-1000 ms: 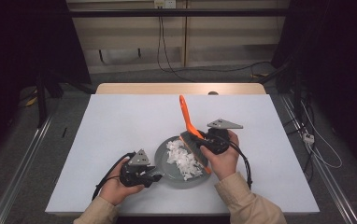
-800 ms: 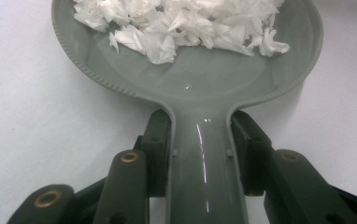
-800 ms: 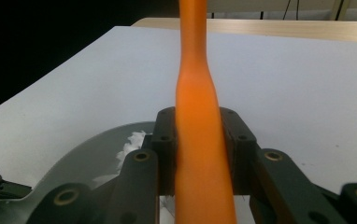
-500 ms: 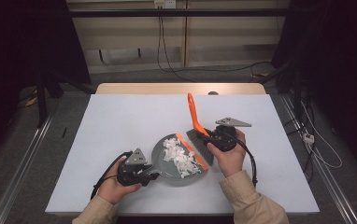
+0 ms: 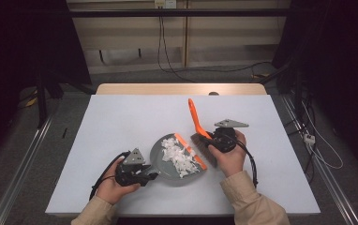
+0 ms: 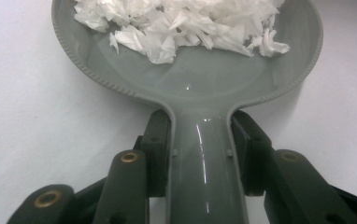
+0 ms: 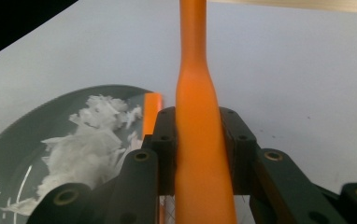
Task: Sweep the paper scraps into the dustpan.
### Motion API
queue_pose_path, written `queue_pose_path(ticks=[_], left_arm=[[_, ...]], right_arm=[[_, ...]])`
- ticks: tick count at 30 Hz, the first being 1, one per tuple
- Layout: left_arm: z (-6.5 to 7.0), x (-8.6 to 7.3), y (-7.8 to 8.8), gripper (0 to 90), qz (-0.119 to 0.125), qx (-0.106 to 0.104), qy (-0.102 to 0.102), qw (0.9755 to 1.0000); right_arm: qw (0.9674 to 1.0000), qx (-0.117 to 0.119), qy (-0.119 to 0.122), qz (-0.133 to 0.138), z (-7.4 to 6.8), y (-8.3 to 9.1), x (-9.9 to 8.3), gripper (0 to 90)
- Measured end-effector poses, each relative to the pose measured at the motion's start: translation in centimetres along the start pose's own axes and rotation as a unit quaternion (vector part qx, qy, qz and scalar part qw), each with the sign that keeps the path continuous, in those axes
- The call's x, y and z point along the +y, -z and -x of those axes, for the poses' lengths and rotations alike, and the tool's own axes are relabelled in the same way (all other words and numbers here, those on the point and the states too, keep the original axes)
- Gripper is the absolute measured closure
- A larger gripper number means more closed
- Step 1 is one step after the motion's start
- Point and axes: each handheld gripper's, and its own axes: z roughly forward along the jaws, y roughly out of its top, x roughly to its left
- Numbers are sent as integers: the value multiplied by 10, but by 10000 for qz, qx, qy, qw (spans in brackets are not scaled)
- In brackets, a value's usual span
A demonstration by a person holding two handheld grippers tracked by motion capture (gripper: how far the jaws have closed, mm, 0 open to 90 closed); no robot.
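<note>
A grey dustpan [image 5: 156, 151] lies on the white table, with a heap of white paper scraps [image 5: 179, 155] inside it. My left gripper [image 5: 150, 176] is shut on the pan's handle [image 6: 207, 168], and its black jaws press both sides. The scraps [image 6: 181, 23] sit toward the pan's far side [image 6: 200, 88]. An orange brush [image 5: 195, 115] stands tilted, its bristles [image 5: 198, 139] on the table just right of the pan's orange lip [image 5: 191, 150]. My right gripper [image 5: 210, 139] is shut on the brush's handle [image 7: 196, 93], with the pan [image 7: 50, 112] and scraps [image 7: 88, 144] to its left.
The white table top [image 5: 135, 117] has open room behind and to both sides of the pan. Its far wooden edge [image 5: 177, 89] borders a floor with cables [image 5: 317, 140]. Metal rails [image 5: 22, 168] run along the table's sides.
My right gripper and the brush have shifted a little to the right, so the bristles went from over the pan's right part to just outside its orange lip. The left gripper and pan stayed put.
</note>
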Motion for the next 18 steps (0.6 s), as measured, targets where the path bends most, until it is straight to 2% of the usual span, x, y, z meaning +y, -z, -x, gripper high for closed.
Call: queue_pose_path(ticks=[4, 9, 11, 13, 15, 16, 18], left_arm=[[-2, -1, 1, 628, -52, -109, 5, 9999], [-2, -1, 0, 628, -67, -194, 24, 9998], [-3, 0, 0, 628, -98, -196, 2, 9998], [-2, 0, -1, 628, -94, -160, 35, 9998], [-2, 1, -3, 628, -79, -220, 20, 9997], [-1, 2, -3, 628, -85, -144, 32, 9999], [-2, 2, -4, 627, -85, -197, 11, 9998]], right_arm=[[9998, -174, 44, -18, 4, 1, 0, 713], [9972, -596, 440, -121, 5, -2, -3, 713], [9970, -544, 538, -85, 2, -4, -4, 713], [9971, -413, 633, -118, -6, -6, -6, 713], [9958, -379, 814, -172, -15, -8, -6, 712], [9957, -321, 849, -184, -19, -9, -6, 711], [9967, -135, 775, -183, -24, -10, -7, 712]])
